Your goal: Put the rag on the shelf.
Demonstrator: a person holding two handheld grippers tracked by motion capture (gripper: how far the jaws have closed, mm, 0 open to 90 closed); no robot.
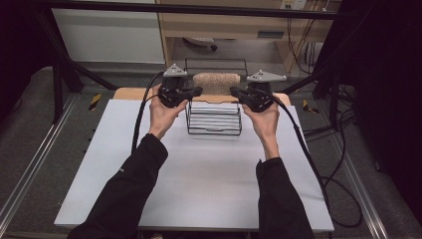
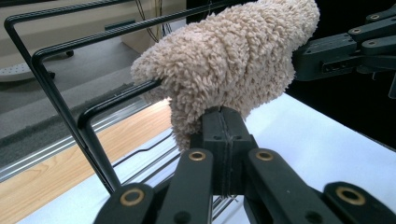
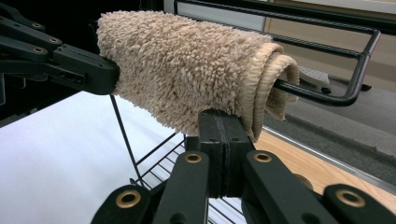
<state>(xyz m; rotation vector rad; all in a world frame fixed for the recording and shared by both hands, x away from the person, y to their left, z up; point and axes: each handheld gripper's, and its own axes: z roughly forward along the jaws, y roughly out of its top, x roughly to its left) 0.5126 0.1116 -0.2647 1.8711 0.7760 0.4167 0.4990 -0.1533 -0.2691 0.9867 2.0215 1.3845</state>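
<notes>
A fluffy beige towel [image 1: 216, 82] lies rolled over the top bar of a black wire rack [image 1: 214, 130] at the far middle of the white table [image 1: 199, 189]. My left gripper [image 1: 199, 91] is at the towel's left end and my right gripper [image 1: 233, 91] at its right end, each pointing inward. In the left gripper view the jaws [image 2: 223, 114] are shut, pinching the towel's [image 2: 233, 60] lower edge beside the rack bar [image 2: 56, 93]. The right gripper view shows its jaws [image 3: 225, 116] shut the same way under the towel [image 3: 187, 70], with the rack bar [image 3: 327, 95] running out of the roll.
A wooden board [image 1: 129, 93] lies along the table's far edge behind the rack. Black cables [image 1: 308, 154] trail from both grippers down the table's sides. Metal frame posts and a shelf unit [image 1: 224, 25] stand beyond the table.
</notes>
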